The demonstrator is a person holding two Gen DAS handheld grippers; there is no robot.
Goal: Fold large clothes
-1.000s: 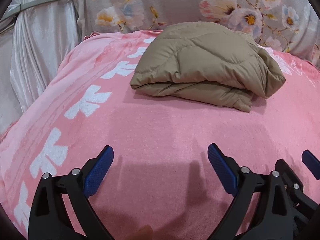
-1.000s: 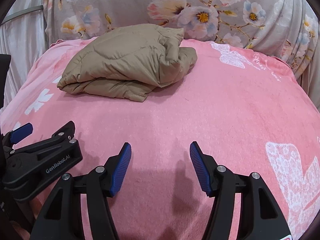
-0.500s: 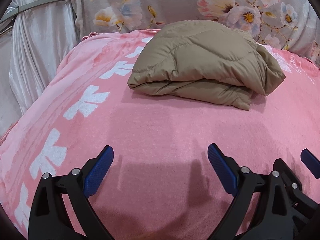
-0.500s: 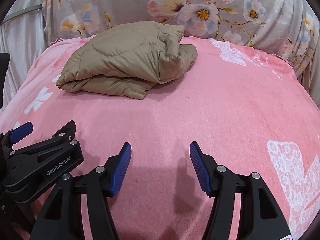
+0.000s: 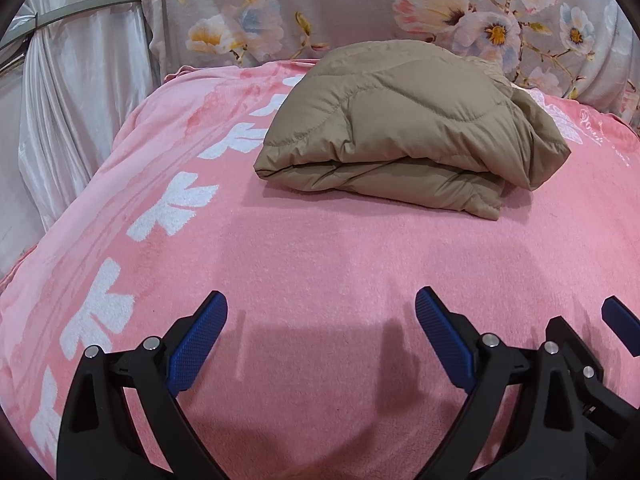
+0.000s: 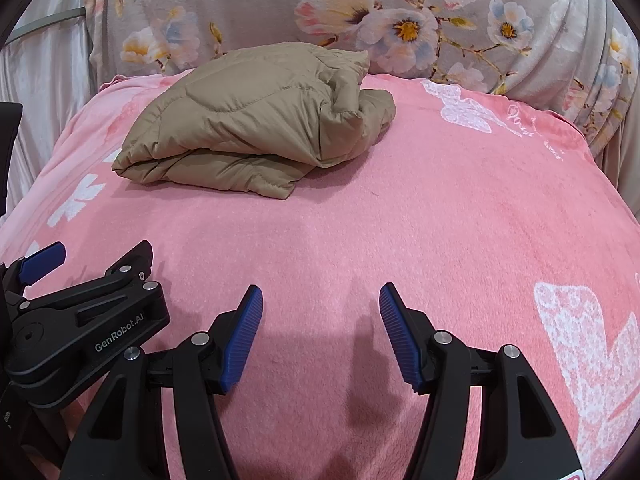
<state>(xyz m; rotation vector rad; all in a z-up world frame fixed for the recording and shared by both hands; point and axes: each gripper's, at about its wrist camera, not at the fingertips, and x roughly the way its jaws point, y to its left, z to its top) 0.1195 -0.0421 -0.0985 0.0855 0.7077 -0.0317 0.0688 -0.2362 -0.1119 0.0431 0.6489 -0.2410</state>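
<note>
Jacket (image 5: 404, 128) lies folded at twelve o'clock on the pink bed (image 5: 320, 264), unchanged this past second; left gripper (image 5: 320, 336) and right gripper (image 6: 320, 334) hover, jaws apart, empty; folding looks complete.

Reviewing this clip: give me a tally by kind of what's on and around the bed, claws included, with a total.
Folded tan puffer jacket: 1
Pink blanket with white prints: 1
Floral fabric behind the bed: 1
White curtain: 1
Claws, both open and empty: 2, left claw, right claw
Total: 6
</note>
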